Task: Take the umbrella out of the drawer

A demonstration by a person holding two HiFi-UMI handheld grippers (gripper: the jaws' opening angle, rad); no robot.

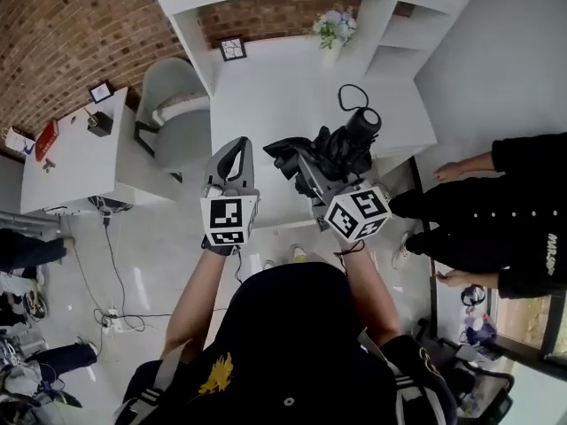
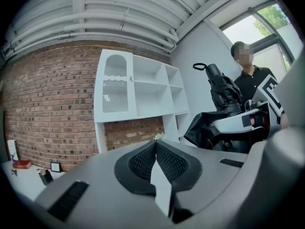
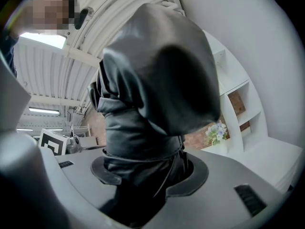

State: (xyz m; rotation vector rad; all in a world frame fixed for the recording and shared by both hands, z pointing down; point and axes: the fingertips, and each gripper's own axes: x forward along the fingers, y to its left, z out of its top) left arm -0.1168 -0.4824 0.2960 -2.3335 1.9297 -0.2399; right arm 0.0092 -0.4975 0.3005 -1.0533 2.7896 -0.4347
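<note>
While the right gripper (image 3: 145,175) clamps the folded black umbrella (image 1: 341,149) over the white desk (image 1: 270,96), the left gripper (image 2: 156,144) hangs alongside. Its jaws are pressed together, empty.

White furniture against a brick wall (image 1: 62,25).
On the white desk (image 1: 292,104), a flower vase (image 1: 332,35) and a small framed picture (image 1: 233,49) at the back; behind, white shelves (image 2: 143,87); just left, a grey chair (image 1: 177,104); further left, a side table (image 1: 80,165) with a red book (image 1: 46,139); at right, a bystander in black (image 1: 505,202); on the floor, cables (image 1: 112,314).
</note>
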